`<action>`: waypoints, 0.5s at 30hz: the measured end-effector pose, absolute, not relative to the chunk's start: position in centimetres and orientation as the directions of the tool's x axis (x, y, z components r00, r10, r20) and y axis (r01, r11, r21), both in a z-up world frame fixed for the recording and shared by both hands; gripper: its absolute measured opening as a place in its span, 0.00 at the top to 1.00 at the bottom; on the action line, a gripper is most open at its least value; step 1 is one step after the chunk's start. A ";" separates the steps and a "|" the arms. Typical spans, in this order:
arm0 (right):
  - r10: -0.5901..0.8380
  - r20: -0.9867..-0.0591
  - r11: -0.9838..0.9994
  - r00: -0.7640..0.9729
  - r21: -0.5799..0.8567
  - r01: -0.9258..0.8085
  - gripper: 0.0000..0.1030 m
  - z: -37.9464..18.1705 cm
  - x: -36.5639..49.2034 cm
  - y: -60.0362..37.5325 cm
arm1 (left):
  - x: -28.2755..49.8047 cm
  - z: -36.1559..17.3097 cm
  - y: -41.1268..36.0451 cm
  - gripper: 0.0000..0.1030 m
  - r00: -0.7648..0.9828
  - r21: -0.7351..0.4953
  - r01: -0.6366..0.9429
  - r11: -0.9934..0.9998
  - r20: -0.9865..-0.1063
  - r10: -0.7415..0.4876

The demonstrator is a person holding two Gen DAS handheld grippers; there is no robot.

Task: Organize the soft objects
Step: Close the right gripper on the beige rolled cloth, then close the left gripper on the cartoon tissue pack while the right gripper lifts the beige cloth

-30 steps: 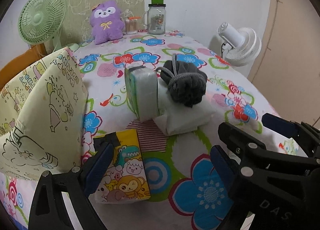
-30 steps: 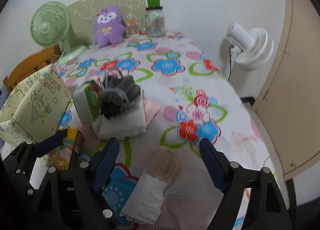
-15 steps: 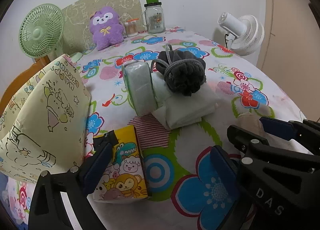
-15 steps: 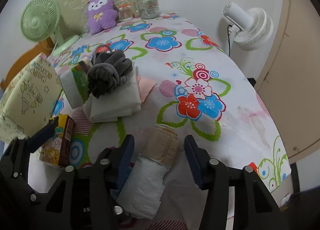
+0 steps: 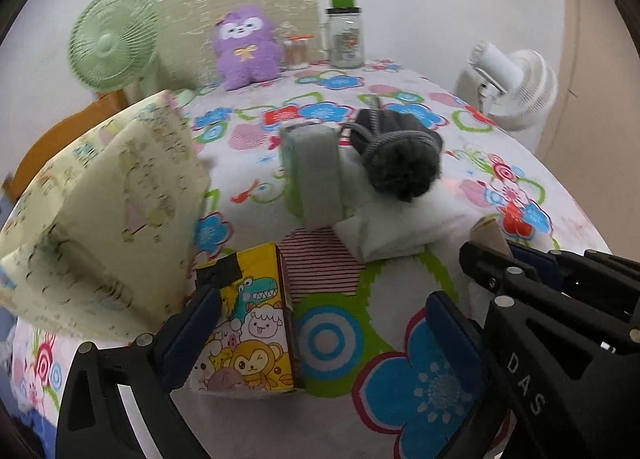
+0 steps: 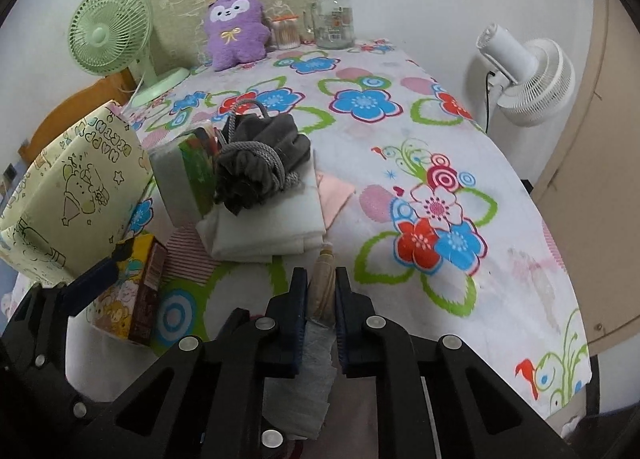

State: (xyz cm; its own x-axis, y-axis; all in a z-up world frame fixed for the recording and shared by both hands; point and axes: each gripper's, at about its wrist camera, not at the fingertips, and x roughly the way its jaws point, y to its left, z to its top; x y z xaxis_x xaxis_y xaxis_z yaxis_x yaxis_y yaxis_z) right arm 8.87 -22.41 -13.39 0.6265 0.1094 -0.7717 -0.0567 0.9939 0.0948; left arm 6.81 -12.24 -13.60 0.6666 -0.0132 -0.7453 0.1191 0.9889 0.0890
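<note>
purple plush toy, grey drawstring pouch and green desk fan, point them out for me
purple plush toy (image 6: 234, 29), right wrist view, on its belly
grey drawstring pouch (image 6: 260, 167), right wrist view, on its bunched cloth
green desk fan (image 5: 110, 39), left wrist view, on its grille

You have the beige-and-white rolled cloth (image 6: 322, 287) pinched lengthwise near the table's front edge; the grey corded fabric bundle (image 6: 260, 163) sits atop folded white cloth (image 6: 272, 227).

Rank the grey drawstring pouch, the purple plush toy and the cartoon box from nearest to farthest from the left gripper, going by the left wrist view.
1. Cartoon box: between the left gripper's fingers, toward the left one.
2. Grey drawstring pouch: mid-table, on folded white cloth.
3. Purple plush toy: far edge, against the wall.
</note>
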 end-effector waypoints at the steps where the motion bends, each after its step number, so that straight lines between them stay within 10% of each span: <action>1: 0.110 -0.772 0.994 0.626 0.092 -0.062 0.85 -13.3 9.0 -22.3 | 6.8 -13.6 -12.1 0.01 0.667 0.087 0.103 0.991 -0.745 -0.004; 15: 0.104 -0.752 0.993 0.651 0.039 -0.113 0.85 -11.8 8.2 -19.4 | 5.8 -13.0 -9.1 0.05 0.665 -0.030 0.021 0.999 -0.746 -0.036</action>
State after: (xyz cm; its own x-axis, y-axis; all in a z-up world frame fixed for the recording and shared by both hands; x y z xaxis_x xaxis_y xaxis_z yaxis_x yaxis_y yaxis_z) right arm 8.22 -19.42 -11.80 0.6506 0.1039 -0.7522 -0.1132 0.9928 0.0392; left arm 5.75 -9.09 -12.99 0.6647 -0.0364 -0.7462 0.0213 0.9993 -0.0298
